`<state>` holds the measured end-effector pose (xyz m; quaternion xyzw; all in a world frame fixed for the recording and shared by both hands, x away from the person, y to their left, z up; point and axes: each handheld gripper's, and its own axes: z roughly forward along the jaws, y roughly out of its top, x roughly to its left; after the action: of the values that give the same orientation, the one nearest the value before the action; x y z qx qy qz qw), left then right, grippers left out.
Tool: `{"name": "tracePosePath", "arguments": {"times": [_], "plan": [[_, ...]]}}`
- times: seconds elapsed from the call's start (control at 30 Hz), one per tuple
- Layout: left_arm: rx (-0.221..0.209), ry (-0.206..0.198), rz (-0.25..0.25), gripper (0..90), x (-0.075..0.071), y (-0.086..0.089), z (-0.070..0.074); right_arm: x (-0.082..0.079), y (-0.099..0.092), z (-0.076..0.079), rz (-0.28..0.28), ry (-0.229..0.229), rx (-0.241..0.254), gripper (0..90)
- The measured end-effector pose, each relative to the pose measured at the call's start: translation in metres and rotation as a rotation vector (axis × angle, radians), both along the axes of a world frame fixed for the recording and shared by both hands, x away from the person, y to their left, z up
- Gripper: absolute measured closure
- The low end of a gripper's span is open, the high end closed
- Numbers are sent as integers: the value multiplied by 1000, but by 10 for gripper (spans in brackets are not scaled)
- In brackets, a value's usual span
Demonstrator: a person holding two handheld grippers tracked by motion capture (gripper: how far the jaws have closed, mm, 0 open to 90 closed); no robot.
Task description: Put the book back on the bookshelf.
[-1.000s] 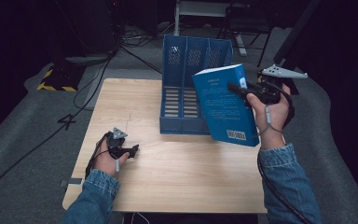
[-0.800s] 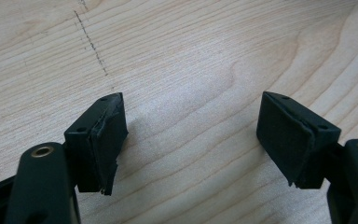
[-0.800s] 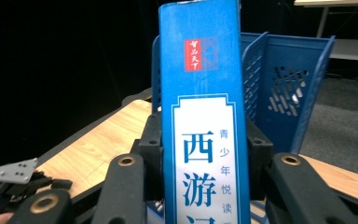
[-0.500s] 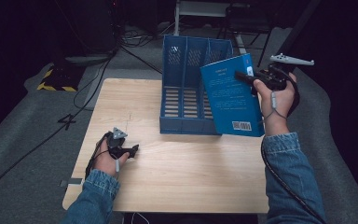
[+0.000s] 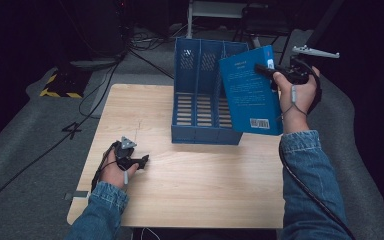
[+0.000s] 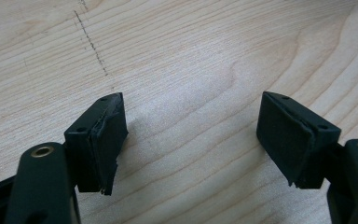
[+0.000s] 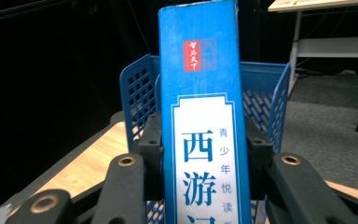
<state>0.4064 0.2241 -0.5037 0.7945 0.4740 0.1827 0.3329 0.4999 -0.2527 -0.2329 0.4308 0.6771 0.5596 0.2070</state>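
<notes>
**Book held over the file rack's right end**

The right claw [image 5: 263, 68] is clamped on the spine of a blue book [image 5: 247, 92], jaws pressing both covers. The book hangs tilted in the air above the rightmost slot of the blue file rack [image 5: 197, 92], its lower corner past the rack's front edge. The left claw [image 5: 142, 161] rests on the table [image 5: 205, 190] near the left edge, jaws wide apart and holding nothing, with bare wood between it and the rack.
</notes>
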Motion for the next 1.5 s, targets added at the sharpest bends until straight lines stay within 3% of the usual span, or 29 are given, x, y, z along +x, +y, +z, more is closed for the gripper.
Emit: {"name": "tracePosePath", "arguments": {"times": [0.4, 0.67, 0.8, 1.0, 1.17, 1.3, 1.5], "plan": [[0, 0, 0, 249, 0, 0, 0, 31, -10, -8, -97, 39, 41, 617], [0, 0, 0, 249, 0, 0, 0, 39, -7, -5, -155, 42, 59, 617], [2, 0, -2, 249, 0, 0, 0, 39, -11, -3, -165, 38, 85, 617], [1, 1, -2, 249, 0, 0, 0, 38, -17, 2, -177, 33, 84, 616], [0, 1, -1, 249, 0, 0, 0, 40, -8, 2, -180, 29, 78, 616], [2, 0, -1, 249, 0, 0, 0, 46, 12, -2, -164, 33, 65, 616], [1, 0, -2, 249, 0, 0, 0, 55, 34, -7, -137, 10, 86, 616]]}}
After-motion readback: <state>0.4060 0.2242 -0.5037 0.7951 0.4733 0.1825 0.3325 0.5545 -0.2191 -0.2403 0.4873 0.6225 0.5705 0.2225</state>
